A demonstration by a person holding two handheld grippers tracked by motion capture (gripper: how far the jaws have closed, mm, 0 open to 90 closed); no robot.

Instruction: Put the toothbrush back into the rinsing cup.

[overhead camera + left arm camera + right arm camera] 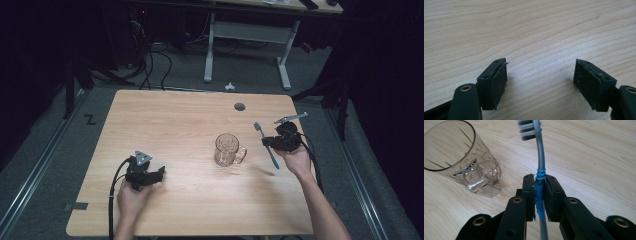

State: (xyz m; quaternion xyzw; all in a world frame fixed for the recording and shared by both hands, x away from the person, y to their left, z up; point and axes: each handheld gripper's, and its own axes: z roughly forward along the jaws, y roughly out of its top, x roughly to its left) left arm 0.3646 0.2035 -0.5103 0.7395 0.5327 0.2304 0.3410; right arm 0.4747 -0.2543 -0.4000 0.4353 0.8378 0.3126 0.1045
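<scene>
Here the right gripper (pixel 272 141), held in a raised hand (pixel 296 159) at the table's (pixel 175 120) three o'clock edge, is clamped on a blue-and-grey toothbrush (pixel 540 185), bristles tilted toward eleven o'clock. A clear glass mug (pixel 228 150) stands upright just beside it at its nine o'clock. At seven o'clock the left gripper (pixel 540 82) rests low over bare wood, jaws spread apart and empty, the forearm coming in from six.
</scene>
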